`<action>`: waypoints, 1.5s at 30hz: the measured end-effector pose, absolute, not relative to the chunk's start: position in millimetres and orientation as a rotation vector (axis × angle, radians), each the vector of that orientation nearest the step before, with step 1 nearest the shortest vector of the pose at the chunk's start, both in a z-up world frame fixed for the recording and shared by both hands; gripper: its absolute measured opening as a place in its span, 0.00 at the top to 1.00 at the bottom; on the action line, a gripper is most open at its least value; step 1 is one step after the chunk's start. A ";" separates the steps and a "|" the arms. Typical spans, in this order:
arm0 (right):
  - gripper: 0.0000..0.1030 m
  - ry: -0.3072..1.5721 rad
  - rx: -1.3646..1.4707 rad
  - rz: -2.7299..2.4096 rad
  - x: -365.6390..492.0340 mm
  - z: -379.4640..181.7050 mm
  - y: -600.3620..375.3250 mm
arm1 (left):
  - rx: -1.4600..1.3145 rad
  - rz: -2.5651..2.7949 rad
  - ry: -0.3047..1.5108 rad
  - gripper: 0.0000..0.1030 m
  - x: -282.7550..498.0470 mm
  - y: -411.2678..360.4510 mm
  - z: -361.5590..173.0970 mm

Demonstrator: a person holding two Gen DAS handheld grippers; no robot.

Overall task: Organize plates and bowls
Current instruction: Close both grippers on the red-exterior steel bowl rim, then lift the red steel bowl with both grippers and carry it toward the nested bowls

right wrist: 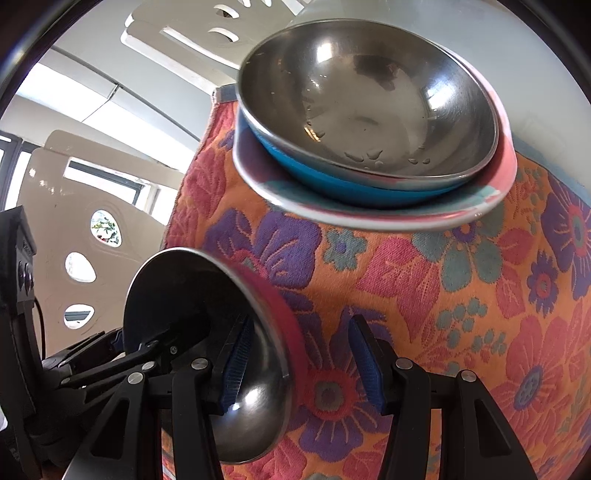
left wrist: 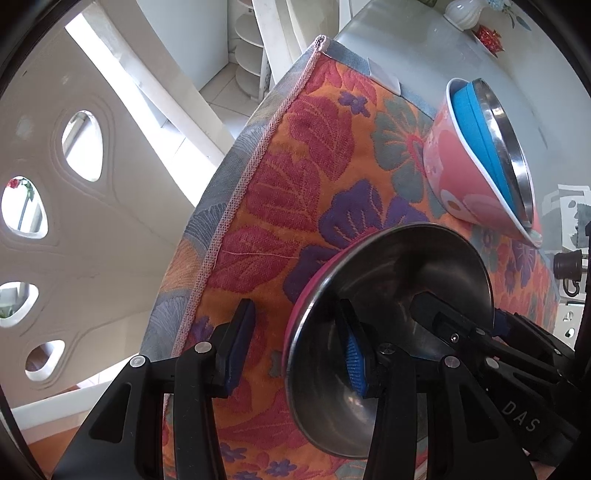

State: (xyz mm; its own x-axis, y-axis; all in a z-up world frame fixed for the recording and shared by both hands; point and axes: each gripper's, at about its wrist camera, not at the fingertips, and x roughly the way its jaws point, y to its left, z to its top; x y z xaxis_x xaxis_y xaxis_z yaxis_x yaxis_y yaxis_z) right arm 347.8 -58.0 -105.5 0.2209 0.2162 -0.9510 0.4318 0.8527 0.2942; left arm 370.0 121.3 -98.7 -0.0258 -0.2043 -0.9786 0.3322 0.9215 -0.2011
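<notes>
Both sets of fingers straddle the rim of one steel bowl (left wrist: 391, 295) with a pink outer wall, which sits on the flowered cloth (left wrist: 295, 166). On the left gripper (left wrist: 295, 350) one blue pad lies inside the bowl against its wall and the other stands outside over the cloth, clear of the pink wall, so the fingers are apart with the rim between them. The right gripper (right wrist: 299, 365) stands likewise on the opposite side of that bowl (right wrist: 236, 369): one pad inside the steel, one outside above the cloth (right wrist: 443, 295), with a gap to the wall showing; whether the inner pads press the steel cannot be told. Each gripper's black frame reaches into the bowl from its own side, so the two crowd the hollow between them. Near the bowl, farther along the cloth, stands a stack (right wrist: 369, 122): a steel bowl nested in a blue one, both inside a wide pink bowl (left wrist: 465, 177). On the left gripper's side of the bowl the cloth's stitched hem (left wrist: 236, 199) hangs over the tabletop edge, with white chair backs (left wrist: 74, 184) beyond. Past the stack bare pale tabletop (left wrist: 424, 48) lies open, out to a white vase (left wrist: 461, 13).
</notes>
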 end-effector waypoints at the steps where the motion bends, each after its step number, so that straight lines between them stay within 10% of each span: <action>1: 0.50 1.362 0.578 -0.161 348.7 -107.1 -59.0 | 0.098 -0.432 1.538 0.59 370.4 120.2 -99.7; 14: 0.51 1.360 0.614 -0.169 345.6 -112.6 -68.2 | 0.117 -0.436 1.521 0.59 369.9 106.9 -102.8; 29: 0.81 1.415 0.681 -0.134 329.2 -116.9 -57.9 | 0.052 -0.417 1.532 0.76 349.7 107.4 -97.6; 45: 0.81 1.437 0.622 -0.162 321.9 -90.1 -46.2 | 0.106 -0.408 1.563 0.76 339.7 102.7 -75.8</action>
